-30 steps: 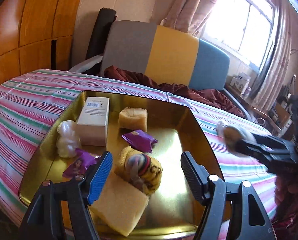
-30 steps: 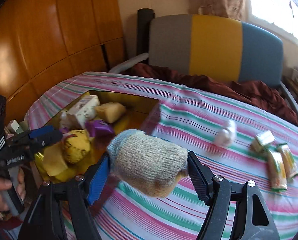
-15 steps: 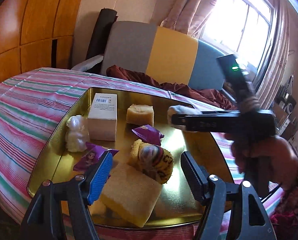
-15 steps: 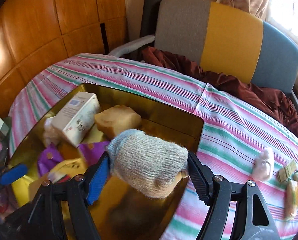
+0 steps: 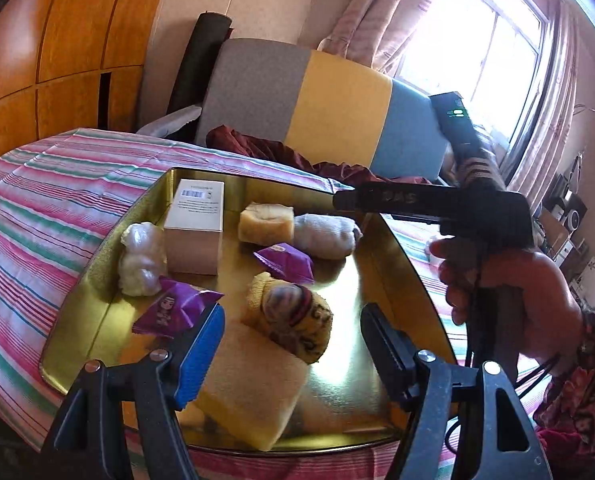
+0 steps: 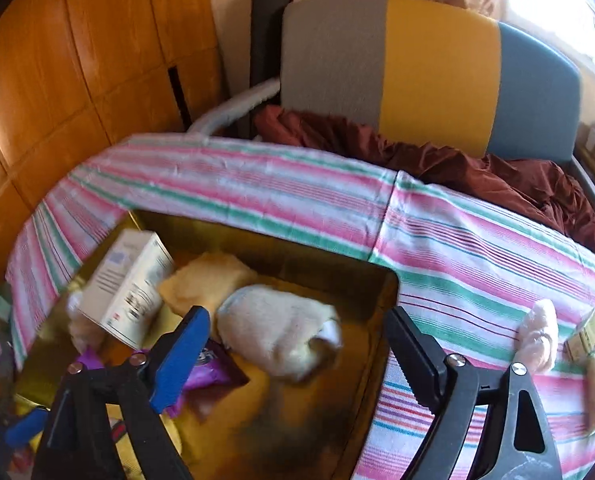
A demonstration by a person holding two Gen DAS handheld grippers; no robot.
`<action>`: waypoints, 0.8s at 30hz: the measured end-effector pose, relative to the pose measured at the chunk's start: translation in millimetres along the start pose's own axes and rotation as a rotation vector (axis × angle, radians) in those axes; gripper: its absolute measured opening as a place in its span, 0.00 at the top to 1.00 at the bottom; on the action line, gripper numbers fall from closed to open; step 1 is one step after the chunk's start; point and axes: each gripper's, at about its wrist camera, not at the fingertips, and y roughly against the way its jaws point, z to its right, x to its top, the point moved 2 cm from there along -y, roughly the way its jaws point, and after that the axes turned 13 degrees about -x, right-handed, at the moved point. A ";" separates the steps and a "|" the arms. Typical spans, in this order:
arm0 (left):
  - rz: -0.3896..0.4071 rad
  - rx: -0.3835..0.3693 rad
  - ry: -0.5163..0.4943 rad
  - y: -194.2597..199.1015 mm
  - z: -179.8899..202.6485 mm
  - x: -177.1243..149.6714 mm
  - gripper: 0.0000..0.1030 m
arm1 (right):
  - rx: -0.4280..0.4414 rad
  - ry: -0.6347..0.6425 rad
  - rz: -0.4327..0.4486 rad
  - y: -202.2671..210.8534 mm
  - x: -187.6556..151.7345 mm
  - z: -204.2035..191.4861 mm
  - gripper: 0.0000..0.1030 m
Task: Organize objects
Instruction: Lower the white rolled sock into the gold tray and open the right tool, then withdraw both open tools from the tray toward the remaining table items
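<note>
A gold tray (image 5: 397, 264) sits on the striped tablecloth. In it lie a grey rolled sock (image 5: 325, 236), a white box (image 5: 195, 224), a bread piece (image 5: 265, 222), a white figure (image 5: 139, 260), purple packets (image 5: 285, 262), a yellow patterned sock (image 5: 293, 320) and a yellow sponge (image 5: 249, 388). My right gripper (image 6: 297, 352) is open just above the grey sock (image 6: 277, 332), which rests loose in the tray (image 6: 381, 292). My left gripper (image 5: 293, 352) is open and empty over the tray's near end, around the yellow sock.
On the cloth right of the tray lie a pale wrapped item (image 6: 539, 332) and green-yellow packets (image 6: 589, 344). A grey, yellow and blue chair (image 5: 329, 100) with dark red cloth stands behind the table. Wooden panels line the left wall.
My right gripper carried the grey sock over the tray, opened and let it go; the sock now lies in the tray beside the bread piece. My left gripper stayed open over the tray.
</note>
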 end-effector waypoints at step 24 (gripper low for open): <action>-0.088 -0.079 -0.093 -19.2 57.4 -12.1 0.31 | -0.120 -0.068 -0.052 49.1 -67.9 84.1 0.13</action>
